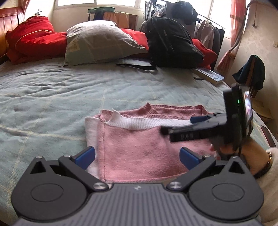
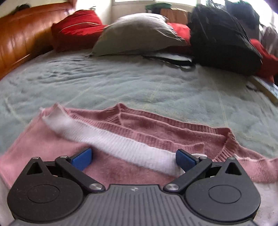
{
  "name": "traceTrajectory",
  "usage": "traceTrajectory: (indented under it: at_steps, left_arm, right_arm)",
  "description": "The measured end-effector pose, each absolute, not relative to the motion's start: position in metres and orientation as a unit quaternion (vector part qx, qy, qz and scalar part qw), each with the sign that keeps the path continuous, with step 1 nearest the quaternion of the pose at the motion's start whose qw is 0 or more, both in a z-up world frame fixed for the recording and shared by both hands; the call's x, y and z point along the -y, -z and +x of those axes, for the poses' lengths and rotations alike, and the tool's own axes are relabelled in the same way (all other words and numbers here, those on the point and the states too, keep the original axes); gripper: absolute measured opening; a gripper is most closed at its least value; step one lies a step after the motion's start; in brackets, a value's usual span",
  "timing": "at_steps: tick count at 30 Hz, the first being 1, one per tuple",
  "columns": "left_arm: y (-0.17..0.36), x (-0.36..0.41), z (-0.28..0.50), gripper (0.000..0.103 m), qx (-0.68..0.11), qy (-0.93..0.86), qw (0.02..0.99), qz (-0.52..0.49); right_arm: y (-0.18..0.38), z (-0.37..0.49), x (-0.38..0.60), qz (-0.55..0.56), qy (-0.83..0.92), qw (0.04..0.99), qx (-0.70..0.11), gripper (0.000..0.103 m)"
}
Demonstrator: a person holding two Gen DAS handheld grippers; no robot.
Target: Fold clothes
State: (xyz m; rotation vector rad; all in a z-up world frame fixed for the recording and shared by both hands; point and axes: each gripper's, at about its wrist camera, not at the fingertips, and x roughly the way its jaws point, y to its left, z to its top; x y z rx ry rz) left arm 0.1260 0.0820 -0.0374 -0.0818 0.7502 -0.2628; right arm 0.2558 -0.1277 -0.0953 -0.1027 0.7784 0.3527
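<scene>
I hold my left gripper (image 1: pixel 137 156) and right gripper (image 2: pixel 133 158) wide apart, empty, over the folded fuzzy pink knit sweater (image 2: pixel 121 166). Its ribbed white hem band (image 2: pixel 111 144) runs crosswise ahead of my right fingers.

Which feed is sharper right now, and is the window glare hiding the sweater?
Left wrist view is sharper: the pink sweater is crisp, the windows blown out. Right wrist view is motion-smeared, worst at the backpack; its sweater knit is soft but readable.
</scene>
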Motion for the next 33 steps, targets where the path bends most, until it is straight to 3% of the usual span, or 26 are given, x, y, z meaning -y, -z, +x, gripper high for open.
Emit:
traceTrajectory:
  at_steps: [13,24,33]
  left_arm:
    - [0.044,-0.042,0.139,0.102,-0.382,0.211,0.899,-0.036]
    - [0.081,0.005,0.187,0.102,-0.425,0.25,0.868,-0.049]
    - [0.075,0.002,0.213,0.102,-0.418,0.196,0.884,-0.065]
  right_arm:
    - [0.079,0.166,0.217,-0.051,-0.07,0.928,-0.364,0.103]
    - [0.089,0.152,0.245,-0.021,-0.063,0.93,-0.362,0.103]
    - [0.093,0.149,0.254,0.001,-0.077,0.931,-0.358,0.103]
